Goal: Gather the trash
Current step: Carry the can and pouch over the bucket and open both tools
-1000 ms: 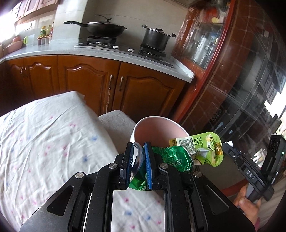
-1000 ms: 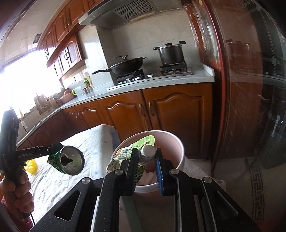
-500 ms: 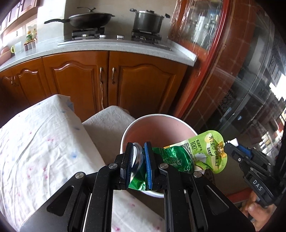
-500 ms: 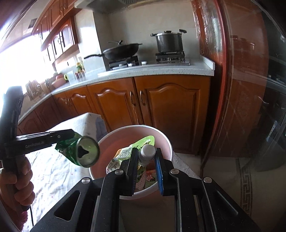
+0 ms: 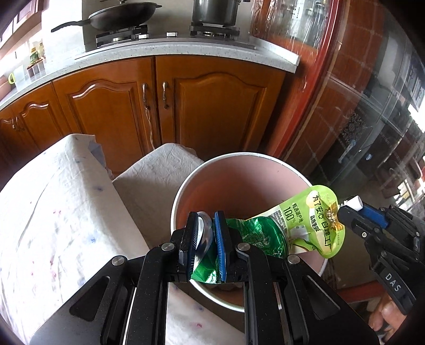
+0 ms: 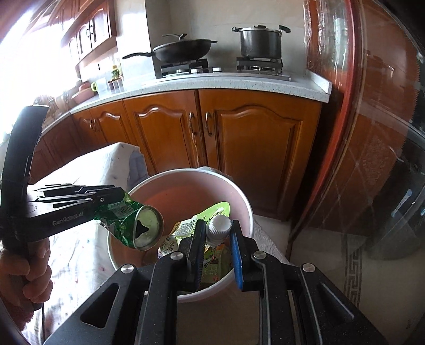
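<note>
A crushed green can (image 5: pixel 261 236) is pinched at its flattened end by my left gripper (image 5: pixel 206 233), which is shut on it above the near rim of the pink bin (image 5: pixel 239 183). From the right wrist view the same can (image 6: pixel 132 225) hangs over the left side of the bin (image 6: pixel 243 201). My right gripper (image 6: pixel 216 236) is shut on the white cap (image 6: pixel 219 228) of a green drink pouch (image 5: pixel 313 223), which dangles over the bin's mouth. Some wrappers (image 6: pixel 215 262) lie at the bin's bottom.
A table under a white speckled cloth (image 5: pixel 53 225) lies left of the bin, with a cushioned seat (image 5: pixel 156 175) behind it. Wooden cabinets (image 5: pixel 159 106) and a counter with a wok (image 5: pixel 122 14) and a pot (image 5: pixel 215 12) stand beyond. A red glass-fronted cabinet (image 5: pixel 358 106) fills the right.
Both grippers have moved forward and down over the bin with their loads. The can and the pouch now hang above the bin's opening, and the bin looks larger and nearer.
</note>
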A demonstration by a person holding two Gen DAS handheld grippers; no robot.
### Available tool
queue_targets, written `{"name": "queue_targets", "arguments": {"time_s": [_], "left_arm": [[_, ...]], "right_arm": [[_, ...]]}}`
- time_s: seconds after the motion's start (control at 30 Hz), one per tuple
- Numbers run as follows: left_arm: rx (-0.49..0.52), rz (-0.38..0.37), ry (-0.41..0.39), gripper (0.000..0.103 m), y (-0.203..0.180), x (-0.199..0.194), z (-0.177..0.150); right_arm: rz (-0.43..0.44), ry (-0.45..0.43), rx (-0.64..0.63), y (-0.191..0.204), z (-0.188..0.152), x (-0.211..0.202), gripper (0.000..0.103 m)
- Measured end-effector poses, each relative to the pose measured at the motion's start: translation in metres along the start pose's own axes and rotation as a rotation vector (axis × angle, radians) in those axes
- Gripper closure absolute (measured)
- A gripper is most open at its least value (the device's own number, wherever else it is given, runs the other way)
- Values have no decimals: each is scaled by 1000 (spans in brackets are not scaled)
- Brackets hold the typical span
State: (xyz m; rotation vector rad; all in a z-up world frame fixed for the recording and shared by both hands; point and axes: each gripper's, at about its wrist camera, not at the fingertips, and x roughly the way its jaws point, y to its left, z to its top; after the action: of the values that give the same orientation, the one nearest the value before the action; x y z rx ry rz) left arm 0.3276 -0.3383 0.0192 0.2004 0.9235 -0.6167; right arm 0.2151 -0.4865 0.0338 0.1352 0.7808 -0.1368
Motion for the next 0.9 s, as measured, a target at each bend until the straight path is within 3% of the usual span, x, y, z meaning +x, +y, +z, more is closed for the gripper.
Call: {"name": "queue_targets", "arguments": {"time_s": [0.57,0.73,0.9], "left_arm": [[7,-4,27,90,-9,12,3],[5,-4,17,62,-11,8,2],[-1,-3,6,61,-9,2,1]], "right_arm": [[0,38,-10,-3,5,16,84],[1,41,5,-7,5,18,83],[11,25,36,-15,3,14,68]]}}
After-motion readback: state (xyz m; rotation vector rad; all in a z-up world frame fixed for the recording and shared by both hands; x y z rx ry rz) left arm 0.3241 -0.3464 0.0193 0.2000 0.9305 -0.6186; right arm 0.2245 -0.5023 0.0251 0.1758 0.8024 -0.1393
